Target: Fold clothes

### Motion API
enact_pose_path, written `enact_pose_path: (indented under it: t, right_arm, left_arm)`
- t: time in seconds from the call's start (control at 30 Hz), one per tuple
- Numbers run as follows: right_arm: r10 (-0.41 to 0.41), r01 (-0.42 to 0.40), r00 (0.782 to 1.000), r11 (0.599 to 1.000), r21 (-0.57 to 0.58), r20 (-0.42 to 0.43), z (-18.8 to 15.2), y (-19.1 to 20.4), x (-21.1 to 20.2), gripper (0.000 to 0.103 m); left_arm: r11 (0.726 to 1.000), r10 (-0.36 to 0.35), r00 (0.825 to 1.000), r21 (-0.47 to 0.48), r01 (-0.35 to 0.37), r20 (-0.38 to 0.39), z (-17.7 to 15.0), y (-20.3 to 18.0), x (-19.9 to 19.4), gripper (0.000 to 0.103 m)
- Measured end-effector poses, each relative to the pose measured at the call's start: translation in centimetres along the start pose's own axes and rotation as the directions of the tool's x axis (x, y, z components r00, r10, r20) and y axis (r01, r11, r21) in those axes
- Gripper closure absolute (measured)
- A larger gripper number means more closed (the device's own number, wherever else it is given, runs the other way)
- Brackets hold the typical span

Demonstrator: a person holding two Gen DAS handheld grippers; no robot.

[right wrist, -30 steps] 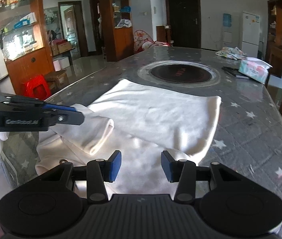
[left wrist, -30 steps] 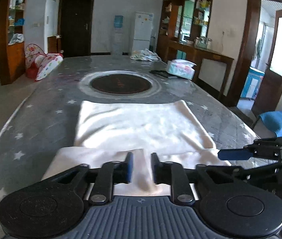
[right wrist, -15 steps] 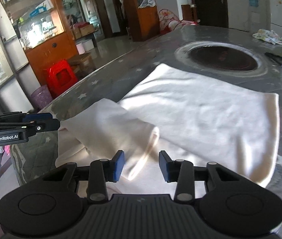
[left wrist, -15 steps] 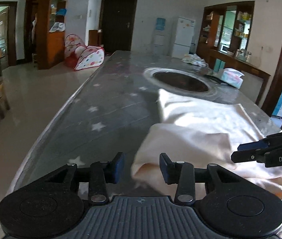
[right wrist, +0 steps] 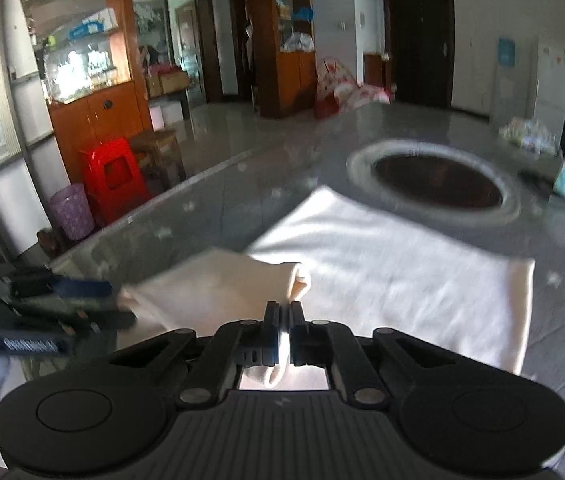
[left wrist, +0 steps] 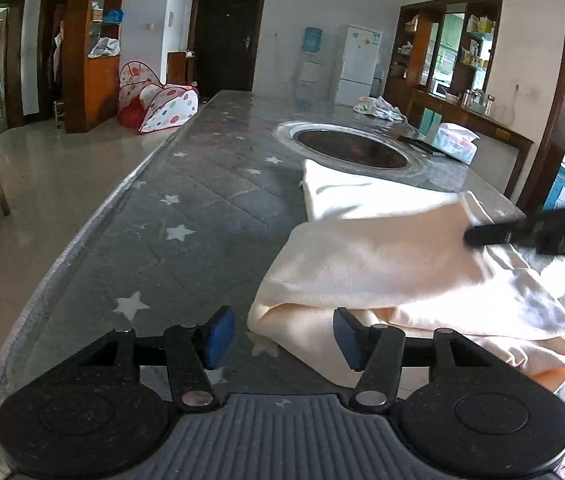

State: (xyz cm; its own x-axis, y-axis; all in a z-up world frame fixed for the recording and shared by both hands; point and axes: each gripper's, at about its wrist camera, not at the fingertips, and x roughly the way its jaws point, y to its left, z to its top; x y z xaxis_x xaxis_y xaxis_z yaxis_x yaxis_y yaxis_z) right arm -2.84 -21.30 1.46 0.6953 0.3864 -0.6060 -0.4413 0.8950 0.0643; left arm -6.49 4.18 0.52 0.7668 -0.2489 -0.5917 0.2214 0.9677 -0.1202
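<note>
A cream garment (left wrist: 362, 264) lies partly folded on the grey star-patterned table (left wrist: 186, 216), its near layer doubled over. My left gripper (left wrist: 282, 338) hovers at the garment's near left corner. Its jaws are opening, and the corner of fabric sits between them without either pad pressing on it. In the right wrist view my right gripper (right wrist: 282, 320) is shut on a folded edge of the garment (right wrist: 382, 280), with a strip of cloth pinched between its pads. The left gripper (right wrist: 82, 300) shows at that view's left, and the right gripper (left wrist: 522, 234) at the left wrist view's right edge.
A round dark inset (left wrist: 352, 148) sits in the table beyond the garment. A tissue pack (left wrist: 456, 142) and a crumpled cloth (left wrist: 380, 106) lie farther back. The table's left edge drops to the floor, where a red stool (right wrist: 114, 178), a purple bin (right wrist: 72, 216) and a spotted play tent (left wrist: 158, 104) stand.
My right gripper's jaws have closed onto the folded edge of the garment. My left gripper has let go of the cloth, shifted to its left corner, and its jaws have spread wider.
</note>
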Motion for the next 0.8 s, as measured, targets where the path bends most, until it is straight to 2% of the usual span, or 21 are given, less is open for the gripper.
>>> enact_pose_path:
  t: [0.1, 0.23, 0.4, 0.47, 0.63, 0.8]
  right_arm:
    - [-0.009, 0.010, 0.999, 0.999, -0.039, 0.037, 1.3, 0.3, -1.5, 0.100]
    - [-0.028, 0.036, 0.995, 0.996, -0.078, 0.097, 3.0, 0.4, -4.0, 0.100]
    - [-0.066, 0.079, 0.988, 0.992, -0.094, 0.137, 3.4, -0.2, -6.5, 0.100]
    - [-0.084, 0.097, 0.987, 0.991, -0.092, 0.139, 3.2, -0.5, -7.4, 0.100]
    - [-0.139, 0.142, 0.988, 0.989, -0.044, 0.068, 0.5, -1.7, -7.5, 0.100]
    - [-0.169, 0.170, 0.985, 0.985, 0.032, -0.039, -3.0, -3.0, -5.6, 0.100]
  left_arm:
    - [1.000, 0.004, 1.000, 0.028, -0.004, 0.001, 0.0, -0.8, 0.3, 0.044]
    - [0.995, 0.050, 0.999, 0.090, -0.050, 0.003, -0.2, -1.7, 0.7, 0.045]
    - [0.992, 0.061, 0.998, 0.115, -0.060, -0.003, -0.6, -1.8, 0.9, 0.068]
    - [0.990, 0.061, 0.998, 0.124, -0.061, 0.006, -0.7, -1.9, 0.8, 0.072]
    - [0.985, 0.057, 0.998, 0.161, -0.060, 0.022, -0.8, -2.2, 0.4, 0.072]
    - [0.980, 0.038, 0.999, 0.194, -0.039, 0.010, -0.9, -2.4, 0.5, 0.070]
